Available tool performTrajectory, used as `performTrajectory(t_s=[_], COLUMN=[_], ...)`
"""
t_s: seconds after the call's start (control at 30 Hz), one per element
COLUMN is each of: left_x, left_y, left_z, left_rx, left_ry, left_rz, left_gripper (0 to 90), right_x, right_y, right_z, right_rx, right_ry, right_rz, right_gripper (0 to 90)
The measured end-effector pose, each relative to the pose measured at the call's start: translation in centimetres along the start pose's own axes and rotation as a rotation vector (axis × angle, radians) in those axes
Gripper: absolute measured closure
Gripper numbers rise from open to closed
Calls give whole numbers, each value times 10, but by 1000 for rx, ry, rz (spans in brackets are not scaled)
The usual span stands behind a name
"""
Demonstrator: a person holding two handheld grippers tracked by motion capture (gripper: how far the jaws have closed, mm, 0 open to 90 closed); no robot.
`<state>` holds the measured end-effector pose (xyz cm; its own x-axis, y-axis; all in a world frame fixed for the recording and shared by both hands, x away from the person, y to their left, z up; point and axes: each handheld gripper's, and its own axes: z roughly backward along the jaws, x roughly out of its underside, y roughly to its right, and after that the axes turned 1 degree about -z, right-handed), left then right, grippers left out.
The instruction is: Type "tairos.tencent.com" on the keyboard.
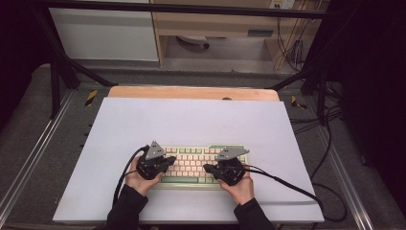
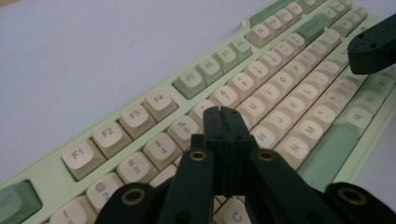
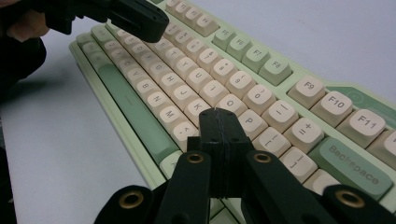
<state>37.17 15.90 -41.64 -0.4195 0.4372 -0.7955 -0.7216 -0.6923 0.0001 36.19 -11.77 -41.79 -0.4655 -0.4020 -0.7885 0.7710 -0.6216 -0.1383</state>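
A pale green keyboard (image 1: 196,165) with cream keys lies near the front edge of the tabletop (image 1: 191,124), on its white surface, its long side running left to right before the person.

The left tool (image 1: 171,162) hangs over the keyboard's left half, held in the person's left hand (image 1: 136,179). In the left gripper view its jaws are pressed together with nothing between them, the tips over the middle letter rows, about by the G and H keys (whether they actually touch a key is hard to make out from this angle).

The right tool (image 1: 207,167) sits over the keyboard's right half, held in the right hand (image 1: 242,184). In the right gripper view its jaws are likewise together and empty, with the tips above the keys just below the P.

The two tools point toward each other across the middle of the keyboard, near but apart. A black cable (image 1: 292,189) trails from the right tool over the tabletop to the right.
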Motion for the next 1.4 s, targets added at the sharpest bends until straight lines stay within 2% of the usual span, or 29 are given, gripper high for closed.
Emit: performTrajectory(t_s=[0.43, 1.07, 1.4], left_x=[7, 15, 16], left_y=[-11, -21, -21], left_z=[10, 6, 4], left_rx=[-15, -42, -41], left_ry=[4, -23, -33], left_rz=[26, 45, 42], left_gripper=[900, 900, 900], right_x=[0, 1, 0], right_y=[0, -1, 0], right_z=[0, 0, 0], right_rx=[-1, -3, -3], right_ry=[-1, -4, -2], right_rz=[0, -1, 0], right_gripper=[900, 900, 900])
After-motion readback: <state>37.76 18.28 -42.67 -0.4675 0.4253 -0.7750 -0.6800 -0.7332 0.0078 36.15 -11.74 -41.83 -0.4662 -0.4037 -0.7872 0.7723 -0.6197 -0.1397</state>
